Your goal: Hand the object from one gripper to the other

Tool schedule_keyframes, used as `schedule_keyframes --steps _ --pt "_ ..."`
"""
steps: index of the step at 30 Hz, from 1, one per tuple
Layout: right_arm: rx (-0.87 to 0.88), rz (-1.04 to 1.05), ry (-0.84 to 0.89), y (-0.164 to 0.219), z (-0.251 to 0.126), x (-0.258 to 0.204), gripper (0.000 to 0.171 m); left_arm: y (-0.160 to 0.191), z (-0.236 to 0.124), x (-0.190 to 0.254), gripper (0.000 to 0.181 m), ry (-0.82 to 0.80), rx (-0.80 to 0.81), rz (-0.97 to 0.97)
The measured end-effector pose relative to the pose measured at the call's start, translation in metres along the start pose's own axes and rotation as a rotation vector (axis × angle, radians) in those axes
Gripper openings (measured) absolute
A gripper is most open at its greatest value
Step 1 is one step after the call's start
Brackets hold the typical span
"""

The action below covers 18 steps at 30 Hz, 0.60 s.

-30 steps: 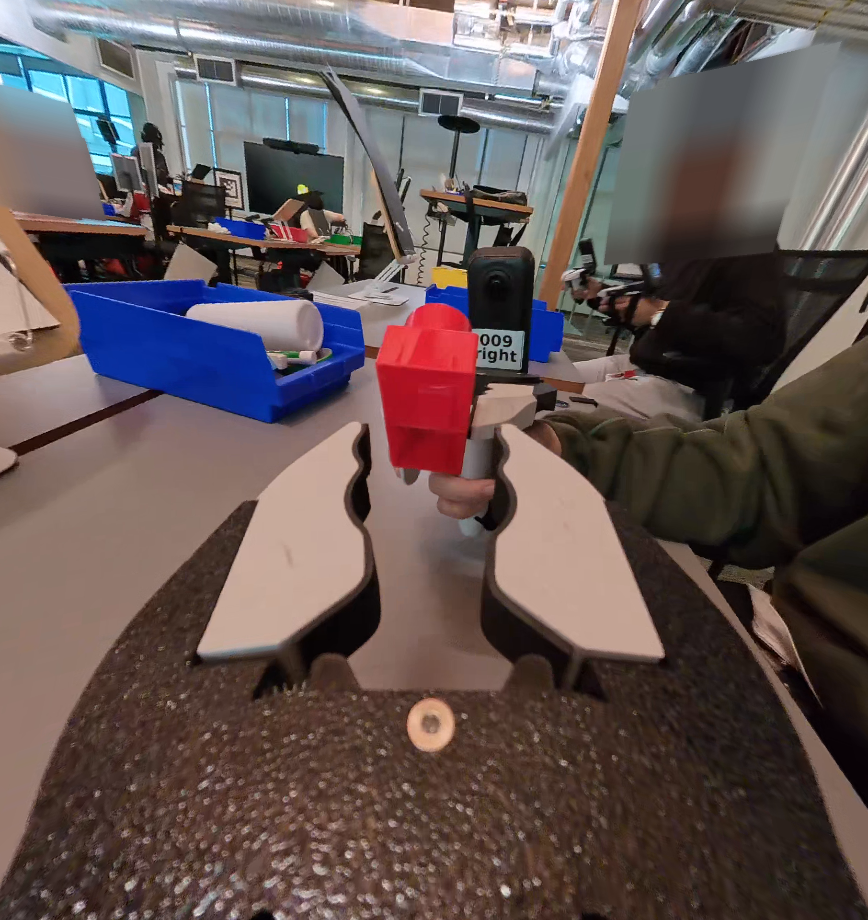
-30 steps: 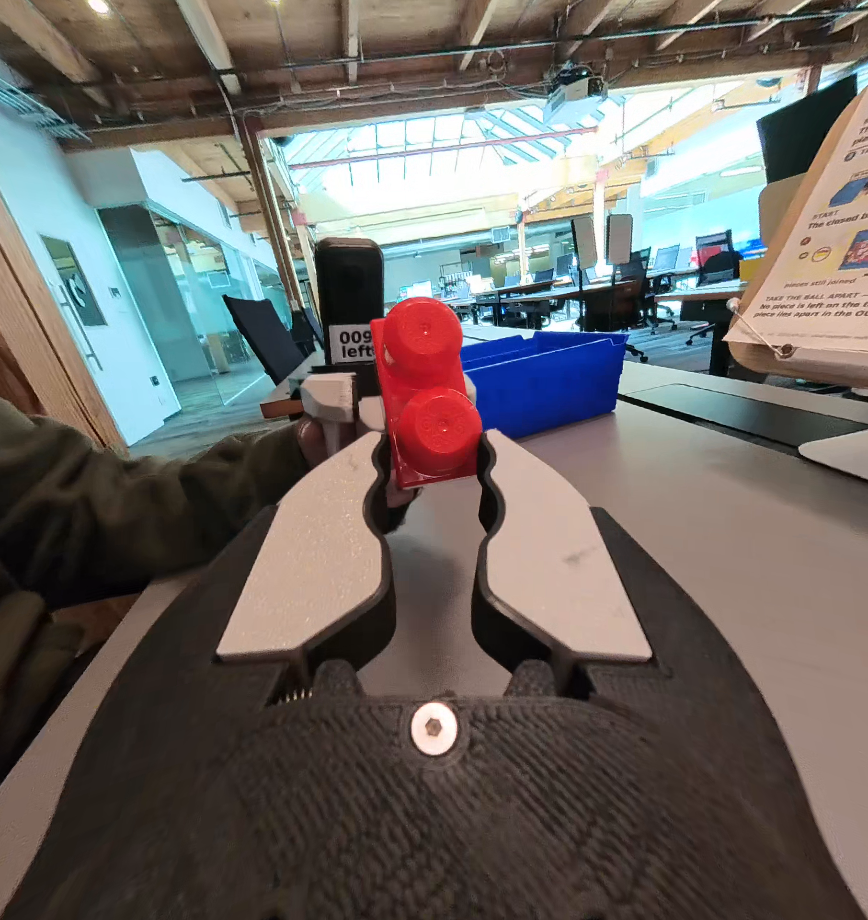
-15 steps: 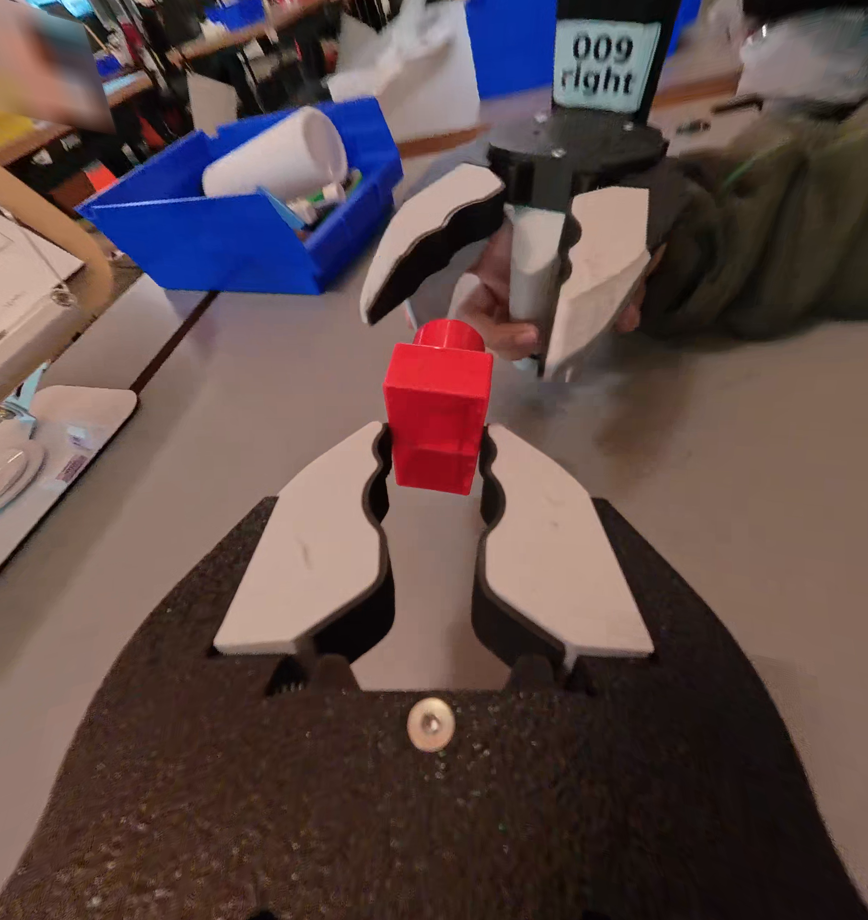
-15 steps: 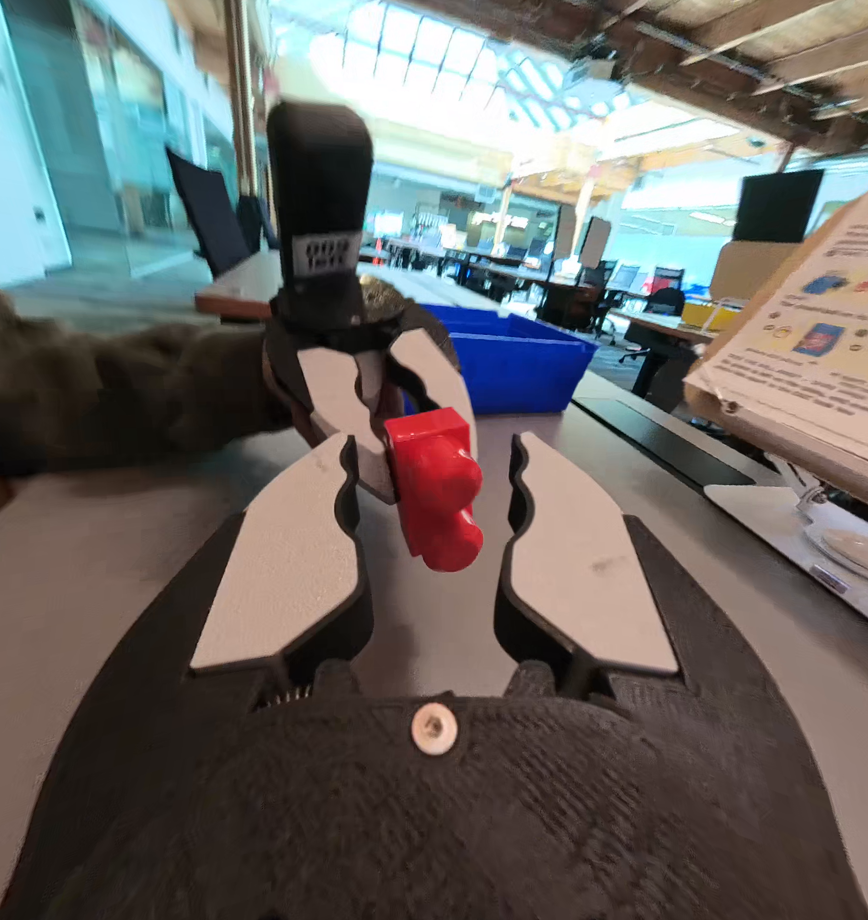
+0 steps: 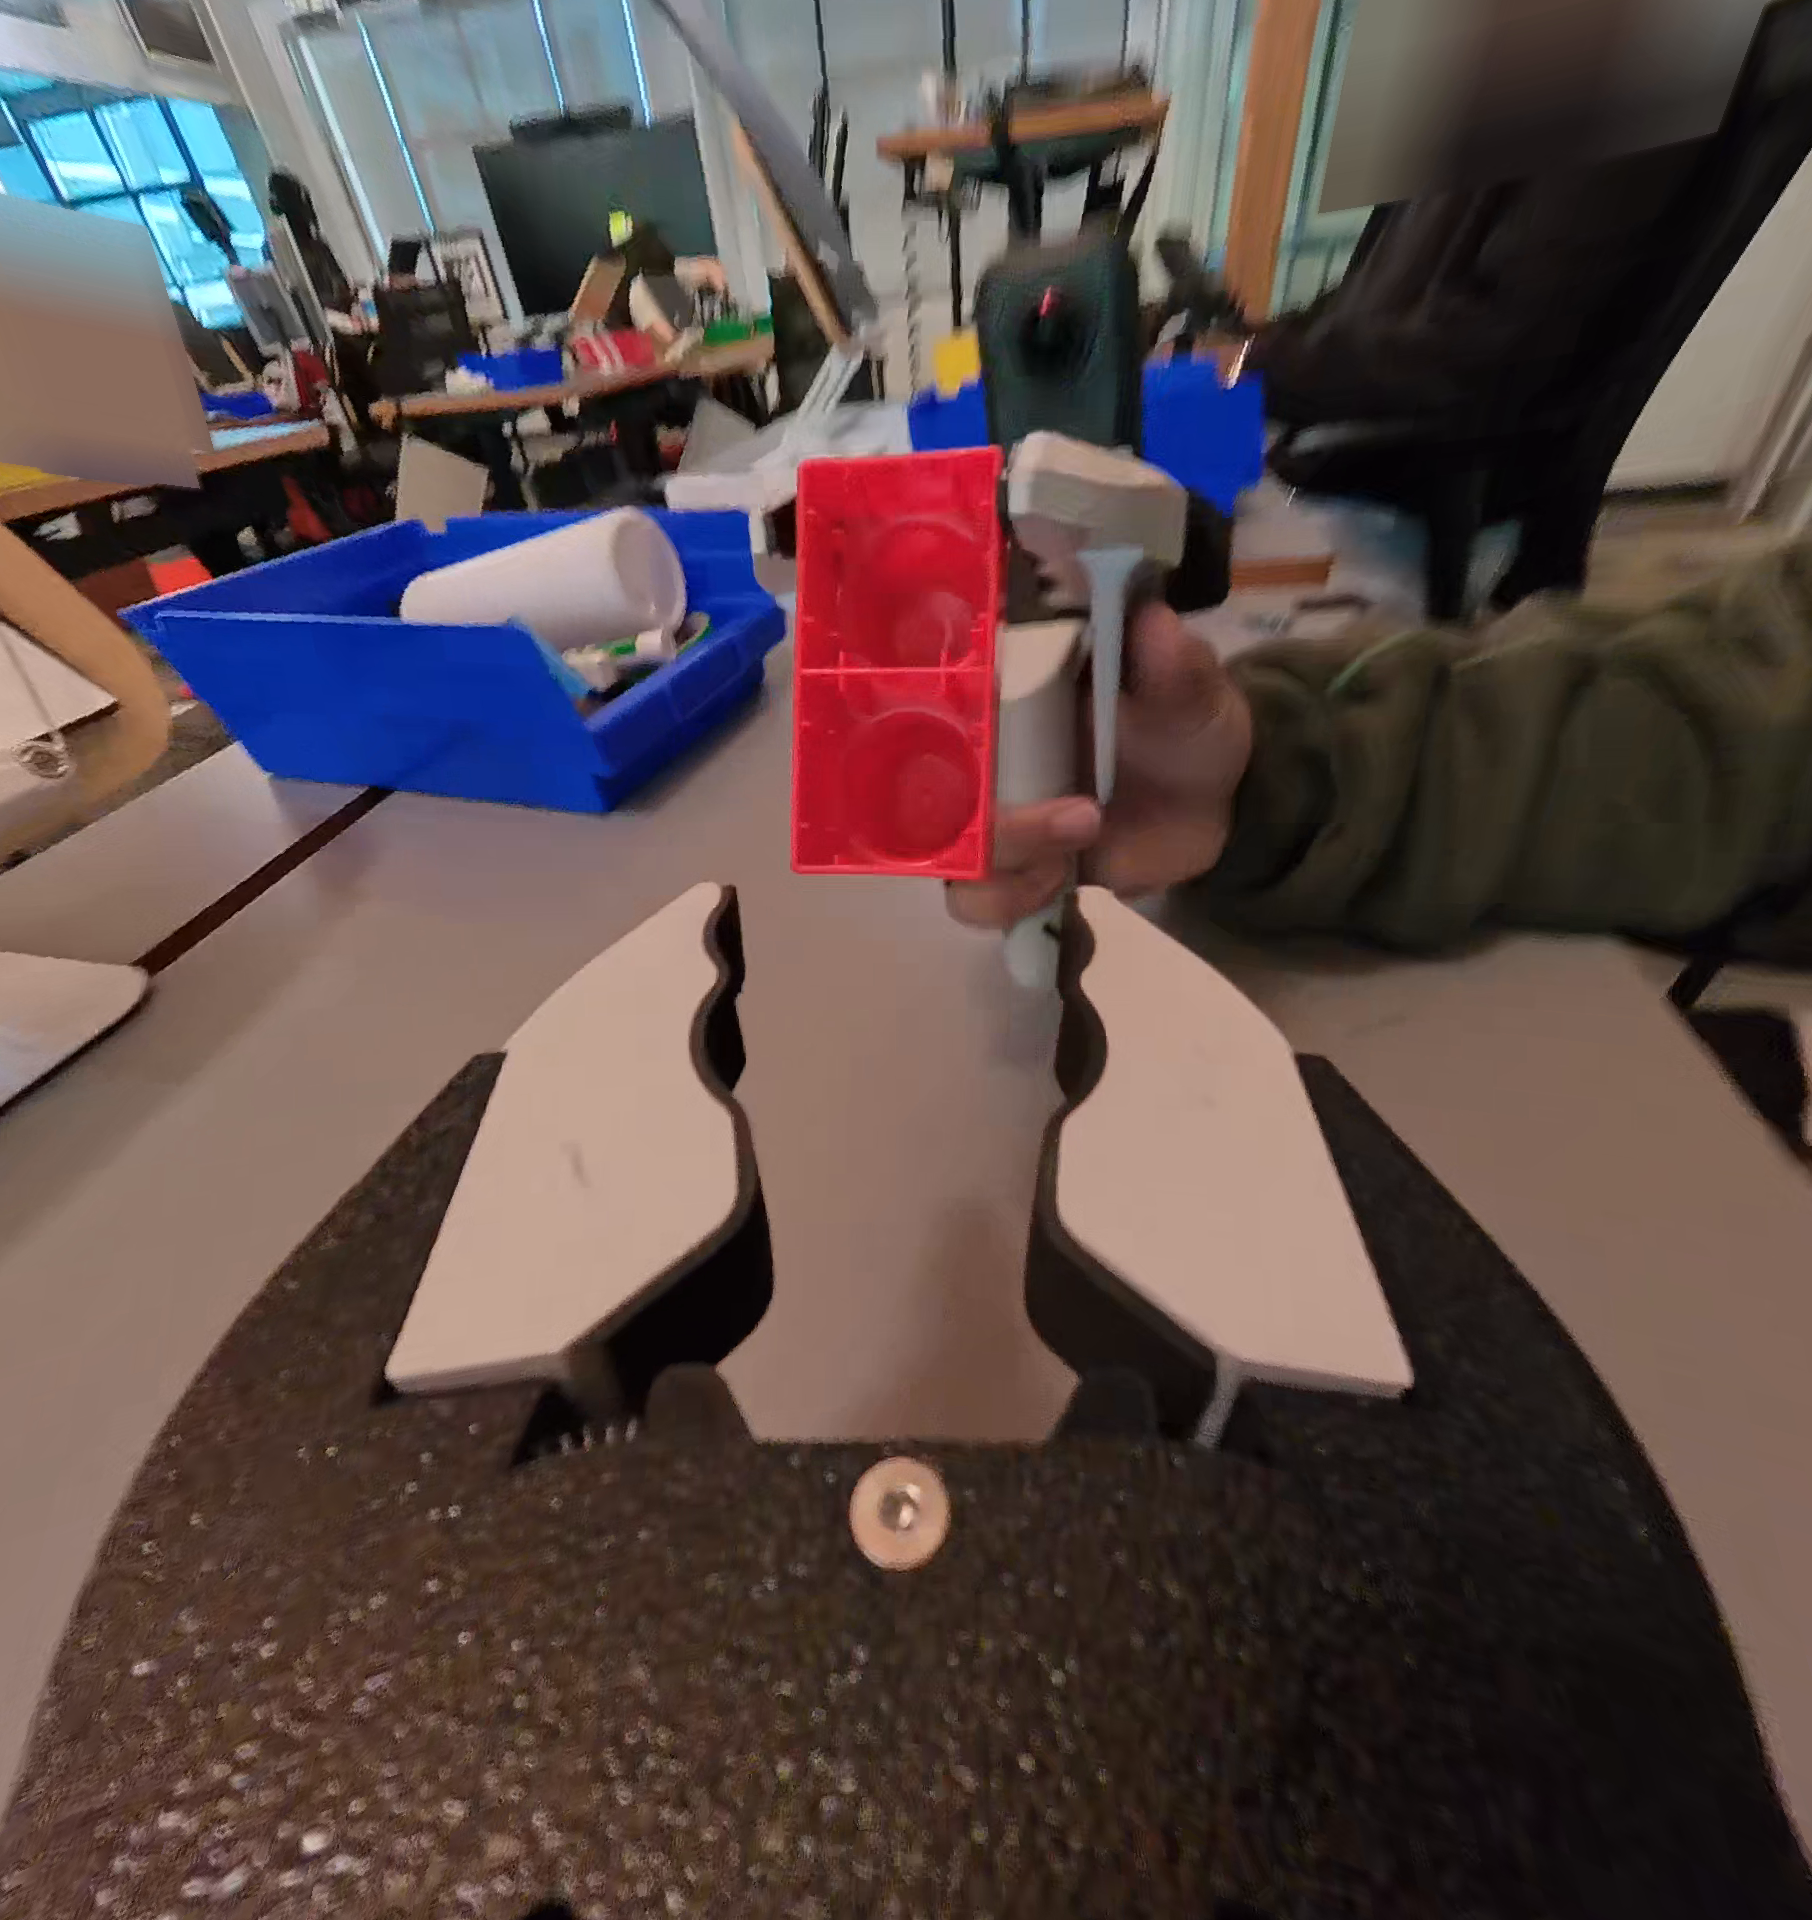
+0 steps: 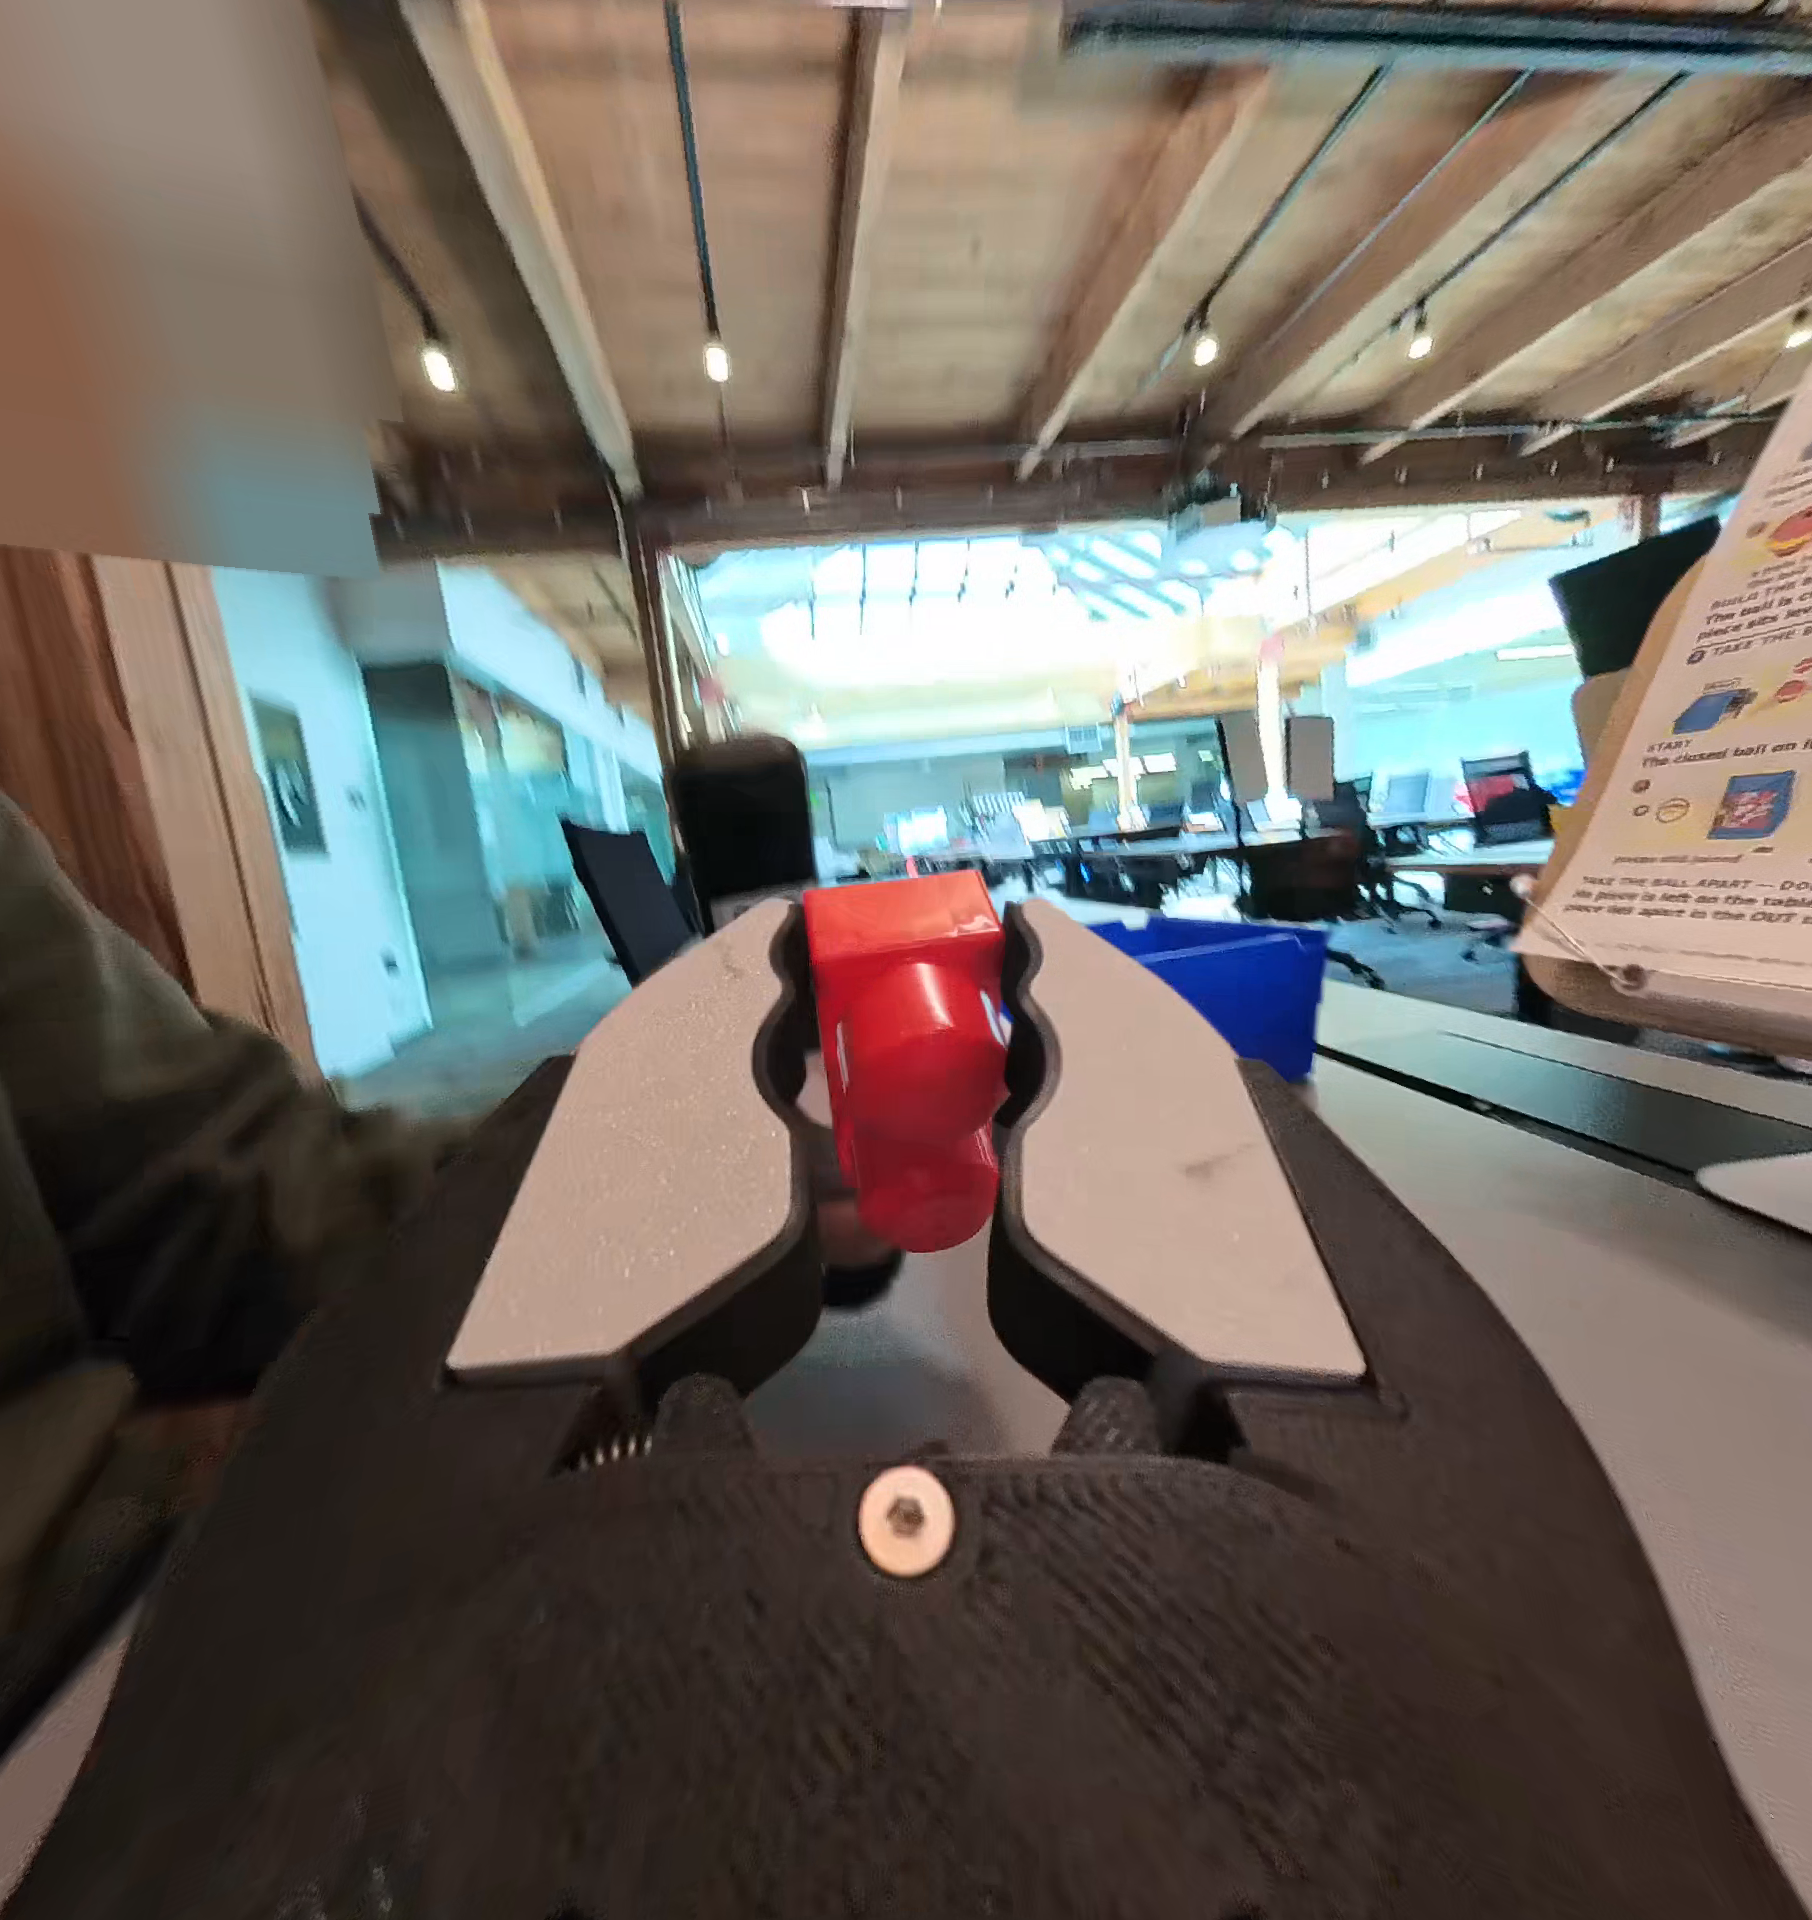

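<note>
Above a grey office table [image 5: 258,935], the right gripper [image 6: 902,977] clamps the red brick [image 6: 907,1039] aloft.
Its hollow underside faces the left gripper [image 5: 897,935], whose fingers stand wide apart and empty, seemingly positioned to receive it.

Red plastic two-stud building brick [image 6: 907,1049], held upright in the air above the grey table. Its hollow underside, two round sockets stacked one above the other, faces the left wrist view [image 5: 894,665]. Studs face the right wrist view; side walls clamped between grey fingers.
</note>
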State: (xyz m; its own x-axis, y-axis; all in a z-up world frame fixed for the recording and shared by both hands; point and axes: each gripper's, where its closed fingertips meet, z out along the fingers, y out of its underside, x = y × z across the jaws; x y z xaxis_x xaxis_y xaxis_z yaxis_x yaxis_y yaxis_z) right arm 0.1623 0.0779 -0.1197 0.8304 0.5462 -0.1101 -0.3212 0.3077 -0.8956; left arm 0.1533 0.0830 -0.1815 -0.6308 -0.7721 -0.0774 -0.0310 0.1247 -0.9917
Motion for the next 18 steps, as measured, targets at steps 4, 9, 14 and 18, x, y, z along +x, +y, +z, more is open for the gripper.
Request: schedule_keyframes --steps 4,9,14,18 --pt "0.109 0.135 -0.020 -0.008 -0.002 0.002 0.036 -0.011 0.004 0.003 0.052 0.023 0.109 -0.085" --pt "0.131 0.173 -0.023 -0.007 -0.001 0.002 0.036 -0.008 0.009 0.008 0.049 0.011 0.109 -0.011" --pt "0.130 0.169 -0.041 -0.008 -0.001 0.000 0.035 -0.009 0.009 0.005 0.035 0.004 0.113 -0.029" --pt "0.142 0.186 -0.047 -0.008 0.000 -0.001 0.035 -0.012 0.004 0.005 0.034 0.021 0.121 -0.035"
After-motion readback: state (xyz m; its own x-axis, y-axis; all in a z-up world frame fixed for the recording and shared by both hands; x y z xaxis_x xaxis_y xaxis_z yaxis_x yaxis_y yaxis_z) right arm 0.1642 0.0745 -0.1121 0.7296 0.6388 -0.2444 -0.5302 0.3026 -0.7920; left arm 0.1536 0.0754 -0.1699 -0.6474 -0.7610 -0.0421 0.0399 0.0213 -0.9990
